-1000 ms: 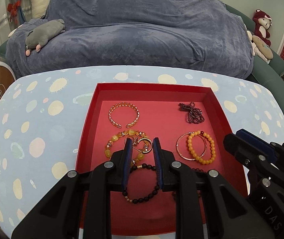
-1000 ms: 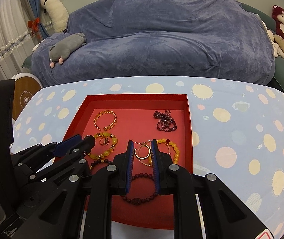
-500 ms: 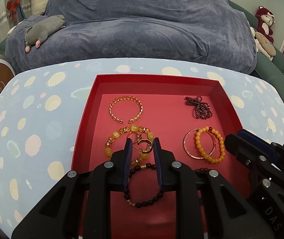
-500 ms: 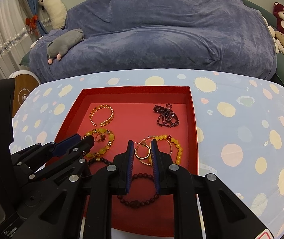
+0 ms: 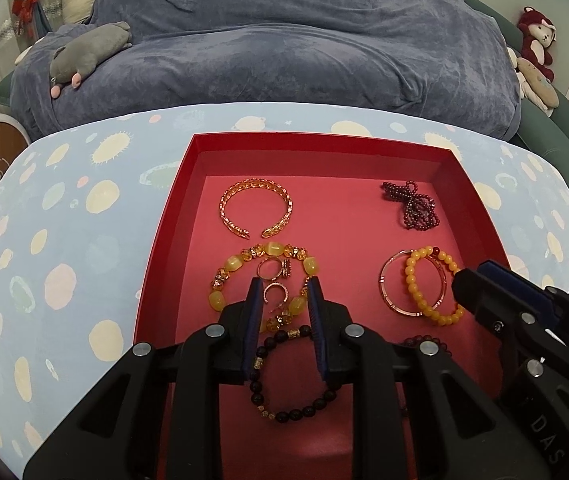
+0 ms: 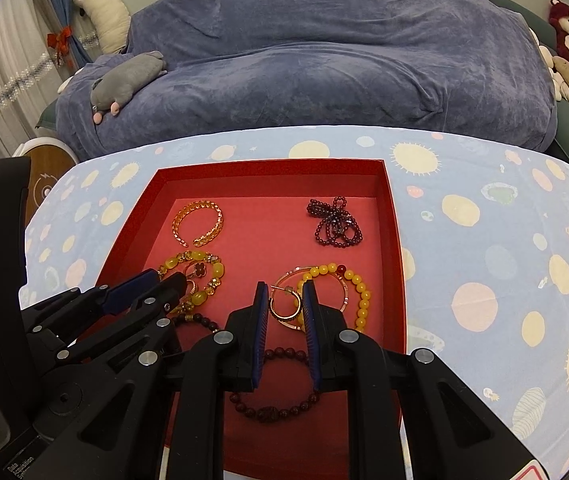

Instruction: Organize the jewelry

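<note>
Tools both hang half-open and empty over the red tray (image 5: 164, 236): left tool (image 5: 283, 294) above rings (image 5: 274, 270) at 9 o'clock, right tool (image 6: 284, 296) above a hoop (image 6: 284, 307) at 3.

A sofa (image 6: 324, 60) under a blue-grey cover fills the back. A grey plush toy (image 6: 128, 80) lies on its left end, red and beige toys (image 6: 568, 52) at its right, white curtains (image 6: 0, 80) to its left.
</note>
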The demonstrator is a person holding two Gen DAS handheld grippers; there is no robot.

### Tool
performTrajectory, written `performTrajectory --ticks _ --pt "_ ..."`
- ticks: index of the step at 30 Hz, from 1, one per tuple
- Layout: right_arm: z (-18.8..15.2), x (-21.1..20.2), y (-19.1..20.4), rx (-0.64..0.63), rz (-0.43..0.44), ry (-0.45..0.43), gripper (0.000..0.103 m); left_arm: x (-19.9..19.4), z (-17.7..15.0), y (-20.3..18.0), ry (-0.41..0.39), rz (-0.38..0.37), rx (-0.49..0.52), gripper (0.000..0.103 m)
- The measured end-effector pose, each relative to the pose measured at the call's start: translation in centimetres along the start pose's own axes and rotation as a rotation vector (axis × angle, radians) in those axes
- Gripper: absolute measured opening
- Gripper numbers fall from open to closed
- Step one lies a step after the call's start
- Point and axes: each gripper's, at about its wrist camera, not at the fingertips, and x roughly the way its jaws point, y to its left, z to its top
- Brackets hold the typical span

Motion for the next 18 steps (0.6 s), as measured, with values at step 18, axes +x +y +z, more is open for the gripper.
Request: performTrajectory --ticks 18 --pt "-0.1 -1.7 -0.6 0.028 -0.032 -0.035 0.038 -1.6 -0.6 0.5 -0.011 0.050 -0.026 0.049"
